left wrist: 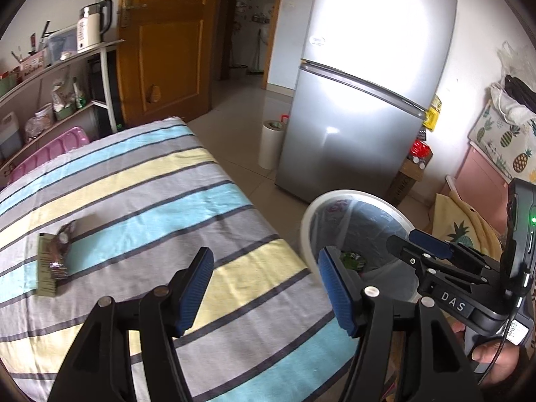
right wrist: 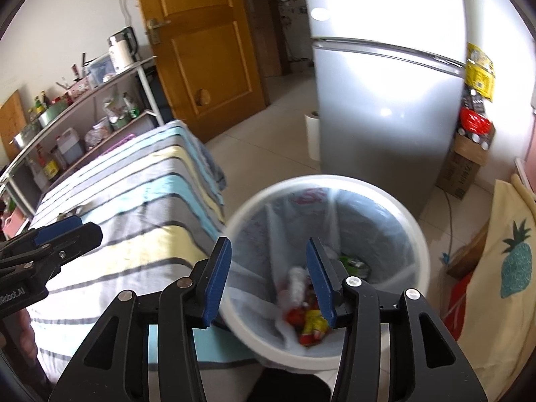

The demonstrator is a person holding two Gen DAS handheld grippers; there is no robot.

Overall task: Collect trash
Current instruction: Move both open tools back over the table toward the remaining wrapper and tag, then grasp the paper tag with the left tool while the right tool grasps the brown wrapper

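Note:
A dark crumpled wrapper (left wrist: 60,251) lies on a green card (left wrist: 45,268) at the left of the striped tablecloth (left wrist: 140,201). My left gripper (left wrist: 264,288) is open and empty above the cloth, right of the wrapper. A white trash bin (right wrist: 418,244) with a clear liner stands beside the table. It holds a green wrapper (right wrist: 355,263), a red and yellow wrapper (right wrist: 310,326) and a pale piece (right wrist: 296,284). My right gripper (right wrist: 268,278) is open and empty over the bin's near rim. The bin (left wrist: 306,227) and right gripper (left wrist: 415,246) also show in the left wrist view.
A silver fridge (left wrist: 361,100) stands behind the bin, with a paper roll (left wrist: 271,144) beside it. A shelf (left wrist: 50,67) with a kettle (left wrist: 90,26) and jars runs along the left wall. A wooden door (left wrist: 167,40) is at the back. A pineapple cloth (right wrist: 509,258) is at right.

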